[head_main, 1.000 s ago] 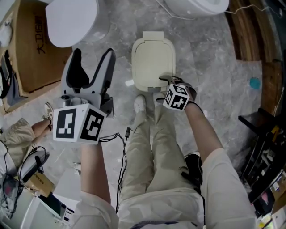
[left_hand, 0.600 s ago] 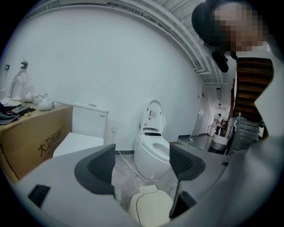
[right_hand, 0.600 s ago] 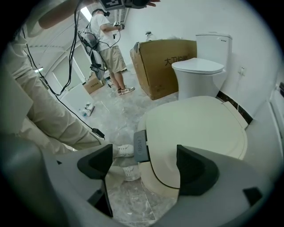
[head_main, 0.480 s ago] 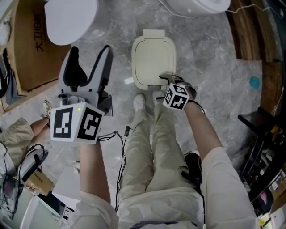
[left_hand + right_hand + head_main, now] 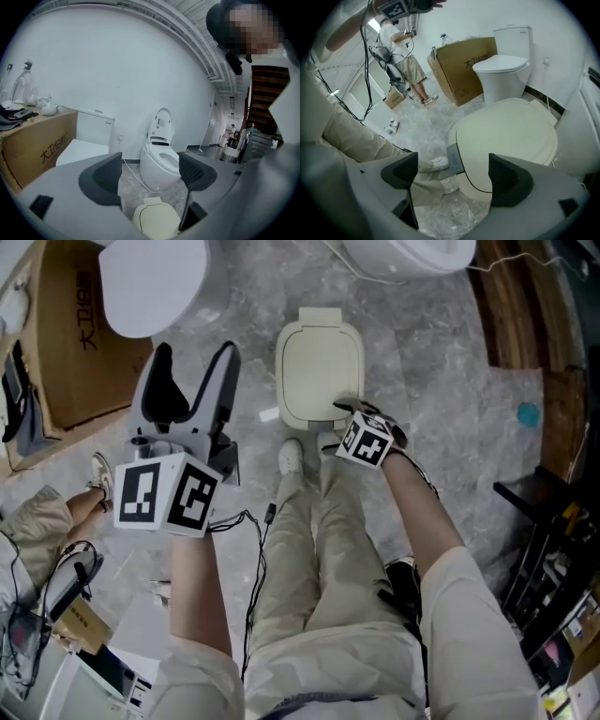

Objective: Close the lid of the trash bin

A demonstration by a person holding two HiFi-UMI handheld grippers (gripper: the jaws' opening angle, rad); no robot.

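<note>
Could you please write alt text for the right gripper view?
The right gripper, jaws apart, is at the front edge of a closed cream trash bin. A white toilet and a cardboard box stand behind.

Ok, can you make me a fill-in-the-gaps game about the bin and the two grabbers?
1. The trash bin lid is ____, not open.
2. The left gripper, with its jaws apart, holds ____.
3. The right gripper has its jaws ____, not shut.
4. The shoe next to that lid is ____ in colour.

Missing words: closed; nothing; open; white.
</note>
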